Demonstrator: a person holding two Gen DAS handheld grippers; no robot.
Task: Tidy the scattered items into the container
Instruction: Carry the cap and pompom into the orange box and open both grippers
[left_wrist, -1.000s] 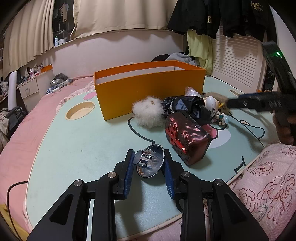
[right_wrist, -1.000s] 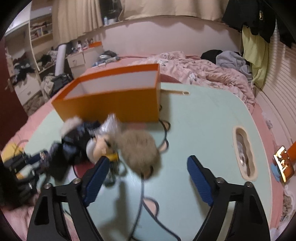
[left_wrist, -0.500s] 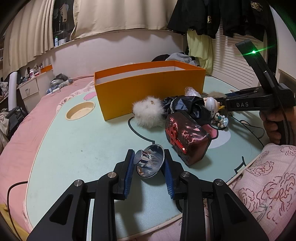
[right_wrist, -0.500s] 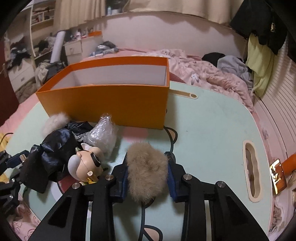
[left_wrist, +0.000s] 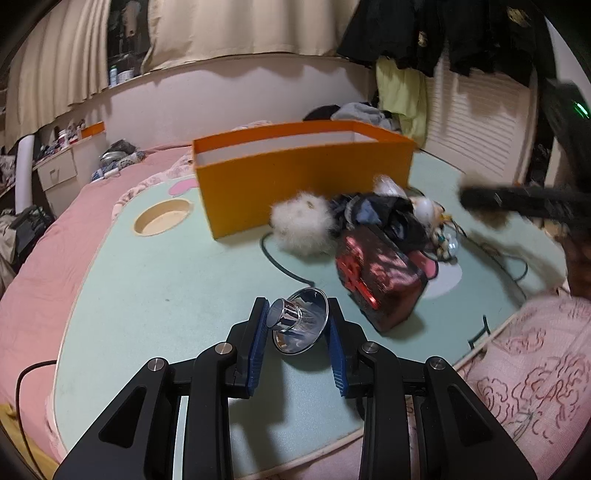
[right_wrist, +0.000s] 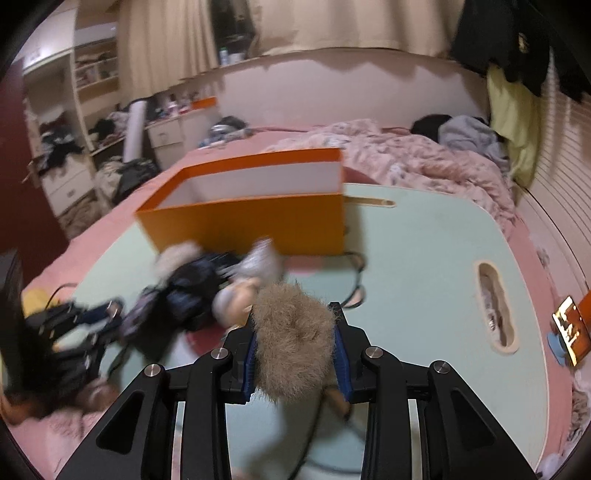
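1. Right gripper (right_wrist: 295, 345) just closed its jaws around the tan fluffy ball (right_wrist: 293, 339), lifted now off the mat (right_wrist: 424, 258), short of the orange box (right_wrist: 243, 221).
2. Left gripper (left_wrist: 297, 328) hasn't budged, clamped on the shiny metal cup (left_wrist: 301, 319).

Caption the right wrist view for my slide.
Right gripper shut on brown fluffy pom-pom, orange cardboard box open beyond it.

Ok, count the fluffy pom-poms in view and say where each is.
2. A brown pom-pom is clamped in the right gripper; a white pom-pom lies on the mat against the orange box. Others could hide under the pile.
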